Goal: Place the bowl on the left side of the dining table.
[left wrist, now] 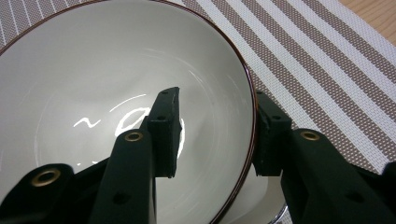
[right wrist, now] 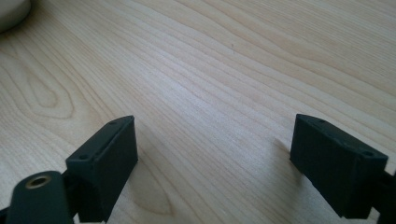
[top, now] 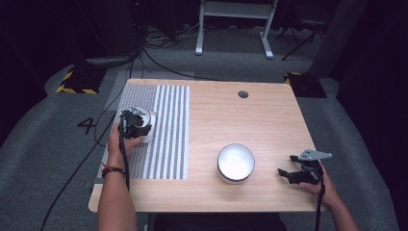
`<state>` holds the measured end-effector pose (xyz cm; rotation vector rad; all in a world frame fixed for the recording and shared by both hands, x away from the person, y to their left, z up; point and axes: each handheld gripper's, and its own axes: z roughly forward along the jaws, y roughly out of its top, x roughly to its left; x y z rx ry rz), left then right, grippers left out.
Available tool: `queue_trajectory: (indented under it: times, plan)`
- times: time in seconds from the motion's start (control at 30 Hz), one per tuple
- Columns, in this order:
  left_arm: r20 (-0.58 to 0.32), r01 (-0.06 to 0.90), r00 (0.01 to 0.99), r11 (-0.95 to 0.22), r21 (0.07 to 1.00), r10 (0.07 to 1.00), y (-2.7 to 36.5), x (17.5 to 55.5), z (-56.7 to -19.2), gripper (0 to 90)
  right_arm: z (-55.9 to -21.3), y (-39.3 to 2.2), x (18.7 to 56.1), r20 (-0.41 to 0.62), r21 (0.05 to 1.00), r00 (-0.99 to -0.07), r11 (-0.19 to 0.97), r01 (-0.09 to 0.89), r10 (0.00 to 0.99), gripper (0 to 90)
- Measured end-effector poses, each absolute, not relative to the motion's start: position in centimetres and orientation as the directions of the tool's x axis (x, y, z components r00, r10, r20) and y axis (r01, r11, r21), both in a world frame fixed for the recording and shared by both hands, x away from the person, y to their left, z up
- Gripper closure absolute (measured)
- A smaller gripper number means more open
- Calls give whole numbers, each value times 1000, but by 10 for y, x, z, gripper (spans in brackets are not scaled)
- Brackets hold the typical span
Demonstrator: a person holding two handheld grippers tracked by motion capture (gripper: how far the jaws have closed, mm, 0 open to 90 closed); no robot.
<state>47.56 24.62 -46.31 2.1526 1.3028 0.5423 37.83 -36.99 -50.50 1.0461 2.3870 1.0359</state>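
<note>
Left gripper (left wrist: 215, 135) jaws straddle rim of glossy white bowl (left wrist: 93, 84), one inside, one outside, gaps visible, not pinching; bowl sits on woven striped placemat (left wrist: 317, 60). Right gripper (right wrist: 215, 158) jaws wide apart over bare pale wood table (right wrist: 210, 70), holding nothing.

**Surfaces on this table, quick rundown**

Bowl (left wrist: 93, 74) at 9 o'clock looks like glazed ceramic, super glossy, white inside with a thin dark rim. Mat (left wrist: 322, 60) under it is a coarse woven striped weave, matt. Table (right wrist: 224, 60) is pale wood, smooth, satin grain. Left gripper (left wrist: 212, 140) is matt black plastic with brass-looking inserts.
</note>
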Motion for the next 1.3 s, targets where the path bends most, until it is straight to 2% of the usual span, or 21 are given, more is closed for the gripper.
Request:
queue_trajectory:
  times: [0.27, 0.47, 0.6, 0.63, 0.9, 1.3]
  plan:
    - [22, 677, 428, -337, 655, 903, 250, 475, -462, 517, -505, -370, 378, -14, 735, -673, 464, 495, 739, 150]
    - [-36, 682, 423, -292, 671, 906, 255, 472, -461, 416, -505, -370, 378, -14, 735, -673, 465, 495, 739, 150]
    - [-32, 682, 407, -281, 676, 913, 255, 472, -459, 350, -505, -370, 378, -14, 734, -673, 464, 495, 739, 150]
    - [-31, 682, 397, -272, 679, 917, 255, 472, -459, 292, -505, -370, 378, -14, 734, -673, 464, 495, 739, 150]
    - [-59, 694, 371, -235, 680, 927, 253, 471, -458, 167, -505, -370, 378, -14, 734, -673, 465, 495, 739, 150]
    - [-30, 686, 390, -268, 677, 920, 251, 468, -452, 163, -505, -370, 378, -13, 735, -673, 464, 495, 739, 150]
